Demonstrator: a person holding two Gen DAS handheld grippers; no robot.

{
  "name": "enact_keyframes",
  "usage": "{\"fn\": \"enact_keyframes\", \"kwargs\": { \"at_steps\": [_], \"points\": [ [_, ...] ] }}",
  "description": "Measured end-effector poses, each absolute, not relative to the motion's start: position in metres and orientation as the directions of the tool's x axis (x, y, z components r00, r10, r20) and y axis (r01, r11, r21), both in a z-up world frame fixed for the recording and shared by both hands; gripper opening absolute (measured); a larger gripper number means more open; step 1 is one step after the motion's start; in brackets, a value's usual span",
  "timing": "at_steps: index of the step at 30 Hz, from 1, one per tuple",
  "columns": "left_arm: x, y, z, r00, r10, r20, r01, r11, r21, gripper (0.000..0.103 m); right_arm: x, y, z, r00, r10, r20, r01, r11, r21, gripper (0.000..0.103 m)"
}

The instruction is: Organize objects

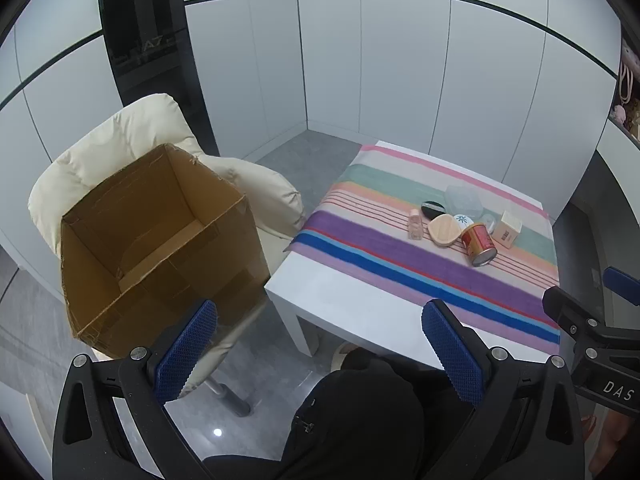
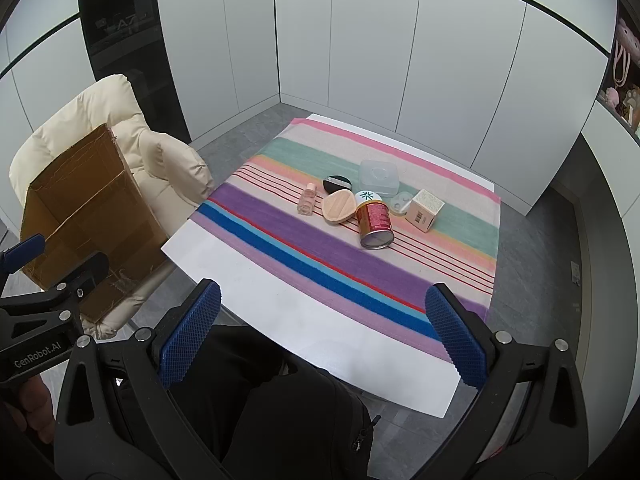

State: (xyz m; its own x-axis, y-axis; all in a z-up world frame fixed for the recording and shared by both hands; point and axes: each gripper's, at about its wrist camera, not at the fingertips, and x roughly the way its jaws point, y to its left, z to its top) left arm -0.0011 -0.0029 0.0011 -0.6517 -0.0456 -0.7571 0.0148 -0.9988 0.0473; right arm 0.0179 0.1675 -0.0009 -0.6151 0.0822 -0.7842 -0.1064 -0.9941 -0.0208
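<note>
Several small items lie clustered on a striped cloth (image 2: 304, 248) over a white table (image 2: 320, 328): a red can (image 2: 374, 222) on its side, a beige cardboard box (image 2: 425, 210), a clear square container (image 2: 378, 178), a peach powder puff (image 2: 339, 206), a pink bottle (image 2: 307, 199) and a black compact (image 2: 337, 182). The can (image 1: 479, 243) and puff (image 1: 442, 231) also show in the left wrist view. An open brown cardboard box (image 1: 160, 240) sits on a cream chair (image 1: 132, 136) left of the table. My left gripper (image 1: 320, 344) and right gripper (image 2: 322, 332) hang open and empty, short of the table's near edge.
White panelled walls enclose the corner behind the table, with a dark glass panel (image 1: 140, 32) at the back left. A shelf with soft toys (image 2: 624, 92) is at the far right. The person's dark-clothed lap (image 2: 288, 412) lies below the grippers. Grey floor surrounds the table.
</note>
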Motion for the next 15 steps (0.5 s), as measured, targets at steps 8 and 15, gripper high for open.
{"fn": "enact_keyframes", "kwargs": {
  "at_steps": [8,15],
  "points": [
    [-0.0023,-0.0021,-0.0004,-0.649,-0.049,-0.759,0.012,-0.999,0.053,0.103,0.019,0.1689,-0.0004,-0.615,0.084,-0.784,-0.109,-0.994,-0.021,0.103],
    [-0.0009,-0.0032,-0.0023,-0.649,-0.049,-0.759,0.012,-0.998,0.054,0.103,0.0196,0.1683,-0.0022,-0.616,0.083,-0.784,-0.109,-0.994,-0.02,0.103]
  ]
}}
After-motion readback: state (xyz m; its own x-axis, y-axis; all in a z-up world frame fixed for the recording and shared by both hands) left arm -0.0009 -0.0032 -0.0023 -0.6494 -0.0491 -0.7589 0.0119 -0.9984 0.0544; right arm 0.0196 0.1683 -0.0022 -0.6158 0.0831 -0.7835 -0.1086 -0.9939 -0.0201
